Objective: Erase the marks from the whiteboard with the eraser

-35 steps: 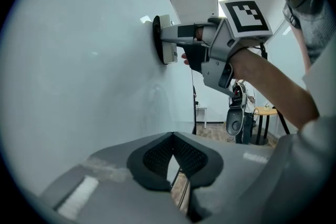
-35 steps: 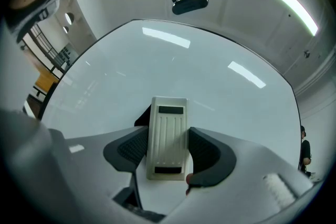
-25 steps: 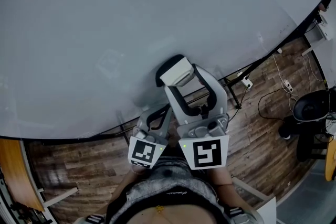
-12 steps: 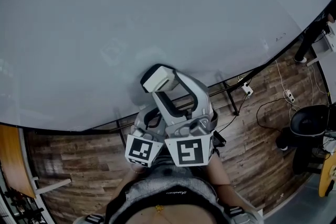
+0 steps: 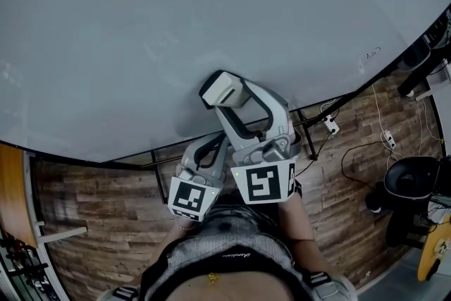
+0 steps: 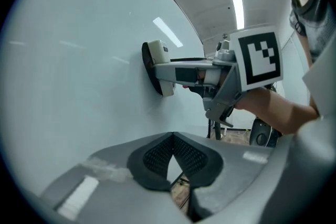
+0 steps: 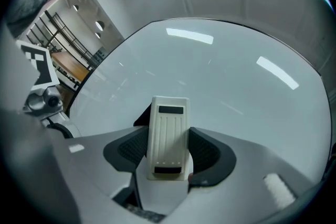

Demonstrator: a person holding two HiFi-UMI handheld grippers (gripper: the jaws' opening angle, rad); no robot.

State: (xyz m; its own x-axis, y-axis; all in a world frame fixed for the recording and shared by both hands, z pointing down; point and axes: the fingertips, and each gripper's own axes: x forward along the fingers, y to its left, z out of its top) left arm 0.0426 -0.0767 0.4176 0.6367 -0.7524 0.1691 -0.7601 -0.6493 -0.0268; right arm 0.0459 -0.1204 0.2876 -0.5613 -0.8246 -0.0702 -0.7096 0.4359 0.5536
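The eraser (image 7: pixel 168 128) is found clamped between the jaws of the right gripper (image 7: pixel 167 159), its white ribbed back facing the camera. It is pressed flat against the whiteboard (image 5: pixel 176 17), low on the board and near its bottom edge. The jaws of the left gripper (image 6: pixel 173 157) are brought together at their tips – nothing is held between them – and it is kept just beside the right one, off the board. One small faint mark (image 5: pixel 371 53) is noted near the board's lower right edge, well apart from the eraser.
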